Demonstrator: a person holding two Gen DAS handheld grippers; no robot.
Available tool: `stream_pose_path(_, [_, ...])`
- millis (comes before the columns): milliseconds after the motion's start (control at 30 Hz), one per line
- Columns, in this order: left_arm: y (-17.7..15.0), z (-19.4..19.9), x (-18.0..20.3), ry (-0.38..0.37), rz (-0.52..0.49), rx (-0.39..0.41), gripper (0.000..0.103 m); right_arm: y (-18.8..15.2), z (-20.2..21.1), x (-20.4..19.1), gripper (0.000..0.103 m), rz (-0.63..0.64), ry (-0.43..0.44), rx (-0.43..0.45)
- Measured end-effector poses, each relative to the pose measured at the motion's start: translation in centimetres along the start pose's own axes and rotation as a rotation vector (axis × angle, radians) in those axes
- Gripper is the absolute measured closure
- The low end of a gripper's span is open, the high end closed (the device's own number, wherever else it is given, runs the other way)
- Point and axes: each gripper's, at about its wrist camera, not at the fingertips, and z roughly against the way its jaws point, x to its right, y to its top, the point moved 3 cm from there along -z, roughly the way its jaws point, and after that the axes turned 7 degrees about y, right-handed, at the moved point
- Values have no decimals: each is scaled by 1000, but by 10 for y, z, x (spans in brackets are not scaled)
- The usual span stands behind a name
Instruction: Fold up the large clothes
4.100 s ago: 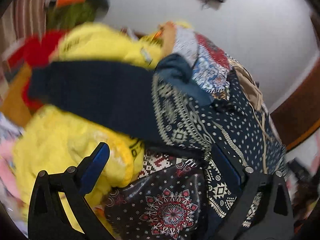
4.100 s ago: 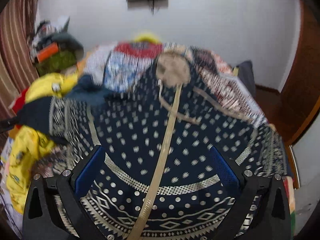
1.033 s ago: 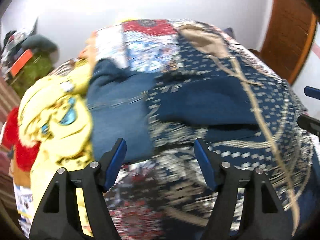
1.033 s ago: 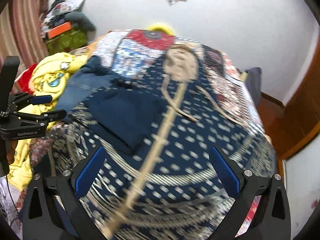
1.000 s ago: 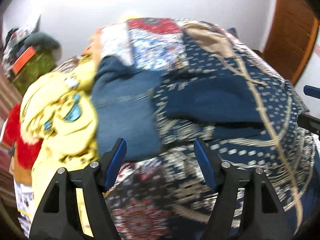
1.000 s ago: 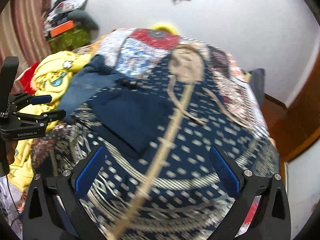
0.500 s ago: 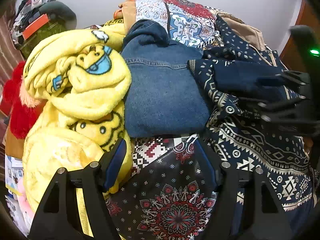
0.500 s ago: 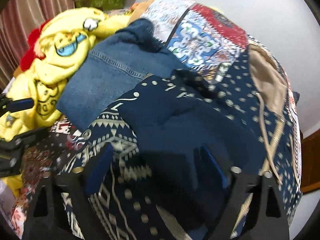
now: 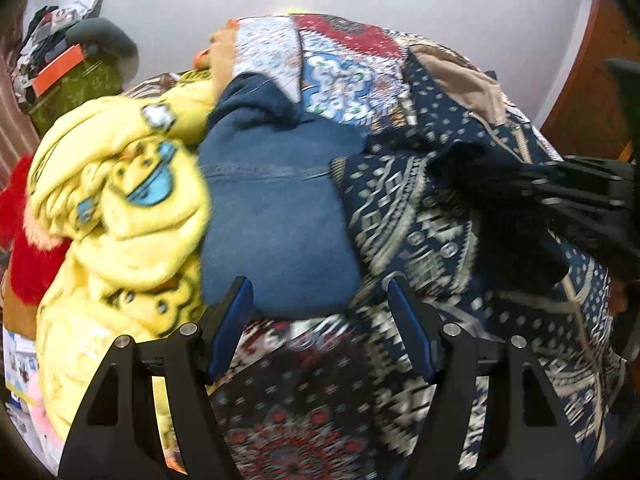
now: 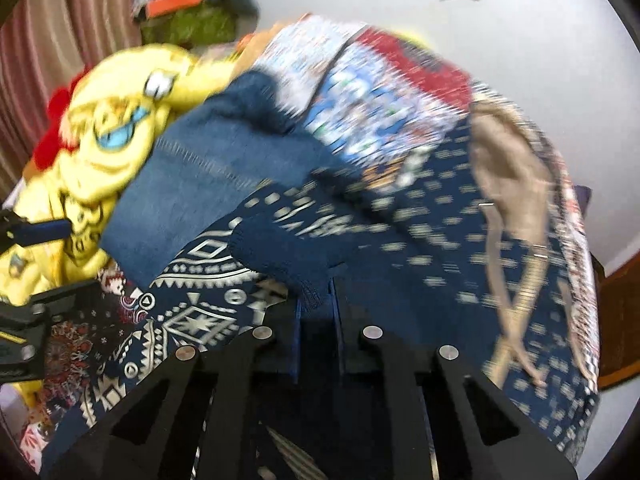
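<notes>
A navy hoodie with a white pattern and a tan hood lining (image 10: pixel 440 240) lies spread on the bed, one sleeve folded across its front. My right gripper (image 10: pixel 316 300) is shut on that sleeve's plain navy cuff (image 10: pixel 280 256). In the left wrist view the same hoodie (image 9: pixel 420 220) fills the right side, and the right gripper (image 9: pixel 560 192) shows there as a dark blur on the sleeve. My left gripper (image 9: pixel 320 304) stands open above the edge of a folded denim garment (image 9: pixel 272 220), with nothing between its fingers. It also appears at the left edge of the right wrist view (image 10: pixel 48 260).
A yellow cartoon blanket (image 9: pixel 120 200) and a red plush item (image 9: pixel 24 248) are piled left of the denim. A patterned bedspread (image 9: pixel 340 64) covers the bed. A green box with clutter (image 9: pixel 76 84) stands by the back wall. A wooden door (image 9: pixel 588 92) is at the right.
My right gripper has come down and leftward onto the folded sleeve, and its wide-open jaws have closed on the cuff. My left gripper has shifted slightly and stayed open.
</notes>
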Motion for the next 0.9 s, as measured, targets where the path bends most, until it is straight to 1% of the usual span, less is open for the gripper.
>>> stream_pose_path(67, [6, -5, 12, -3, -2, -12, 34, -4, 27, 17, 92, -33, -4, 39])
stream_pose_path(100, [8, -9, 17, -5, -6, -22, 34, -8, 44, 29, 92, -49, -22, 61])
stream_pose_path(233, [9, -26, 29, -10, 7, -77, 34, -21, 79, 71, 92, -119, -71, 109])
stream_pose_path(400, [-4, -50, 35, 20, 43, -156, 34, -59, 114, 126, 92, -236, -106, 136])
stream_pose_path(500, [-10, -60, 35, 38, 51, -181, 33, -87, 118, 156, 92, -307, -110, 123])
stream_pose_path(600, [-12, -62, 36, 54, 58, -181, 31, -114, 114, 177, 92, -382, -76, 102])
stream_pose_path(633, [-13, -63, 36, 65, 55, -180, 30, -122, 111, 181, 92, -401, -71, 92])
stream_pose_path(700, [-15, -67, 37, 91, 52, -178, 22, -141, 102, 191, 92, -441, -80, 62])
stream_pose_path(833, [-17, -70, 33, 86, 90, -187, 20, -173, 92, 204, 92, -508, -52, 9])
stream_pose_path(900, [-17, -69, 31, 83, 102, -197, 20, -185, 89, 205, 92, -515, -42, -12])
